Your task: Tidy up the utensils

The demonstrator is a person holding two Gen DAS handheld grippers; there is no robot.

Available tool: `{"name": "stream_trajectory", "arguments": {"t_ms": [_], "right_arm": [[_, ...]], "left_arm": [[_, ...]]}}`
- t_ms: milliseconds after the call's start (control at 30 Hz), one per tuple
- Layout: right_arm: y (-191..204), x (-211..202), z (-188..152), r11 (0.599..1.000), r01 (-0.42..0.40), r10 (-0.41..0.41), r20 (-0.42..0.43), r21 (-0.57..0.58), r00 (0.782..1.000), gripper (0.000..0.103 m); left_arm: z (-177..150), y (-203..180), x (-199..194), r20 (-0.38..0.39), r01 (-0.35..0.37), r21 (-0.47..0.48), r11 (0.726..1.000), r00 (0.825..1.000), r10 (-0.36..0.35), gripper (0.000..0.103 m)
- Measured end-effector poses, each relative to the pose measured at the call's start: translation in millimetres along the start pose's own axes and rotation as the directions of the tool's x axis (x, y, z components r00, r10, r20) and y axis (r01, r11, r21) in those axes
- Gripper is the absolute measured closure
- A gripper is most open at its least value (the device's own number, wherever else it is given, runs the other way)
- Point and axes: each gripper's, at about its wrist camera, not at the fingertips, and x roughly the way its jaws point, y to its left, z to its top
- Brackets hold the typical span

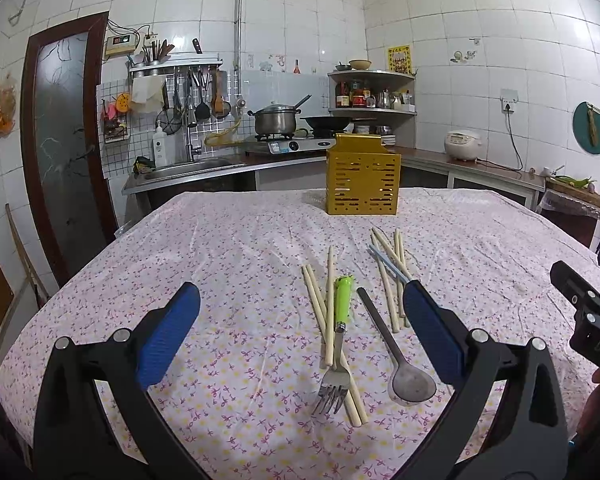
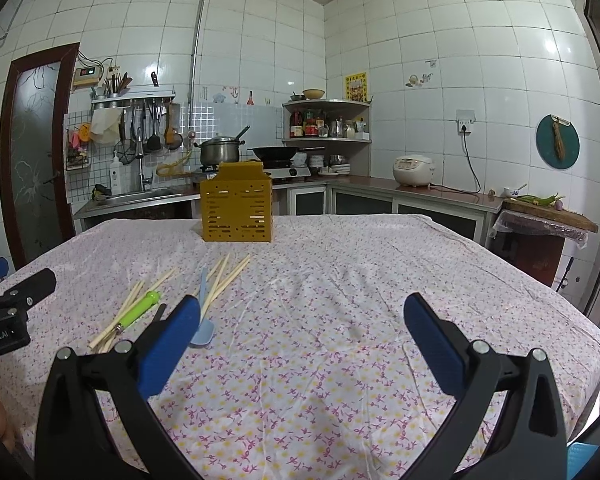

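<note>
Above tablecloth (image 1: 228, 240), both tools wide-spread.

hidden and cut-off parts on the floral-cloth table

in the left wrist view the blue padded right finger (image 1: 434, 330) covers the near end of the pale blue plastic spoon (image 1: 388, 264) and part of the far bundle of wooden chopsticks (image 1: 386, 276). in the right wrist view the blue padded left finger (image 2: 172, 344) hides the dark-handled metal spoon (image 2: 161, 310) below its handle tip. the inside of the yellow slotted utensil box (image 1: 363, 180) cannot be seen. the other gripper's black body (image 1: 588, 316) is cut by the frame edge.
</note>
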Motion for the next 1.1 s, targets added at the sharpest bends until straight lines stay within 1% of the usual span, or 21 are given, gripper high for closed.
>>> {"name": "stream_trajectory", "arguments": {"t_ms": [1100], "right_arm": [[-9.4, 1.7, -2.6, 1.0, 0.014, -0.014, 0.001, 0.01, 1.0, 0.004]], "left_arm": [[2.4, -1.6, -2.2, 0.0, 0.007, 0.002, 1.0, 1.0, -0.007, 0.005]]}}
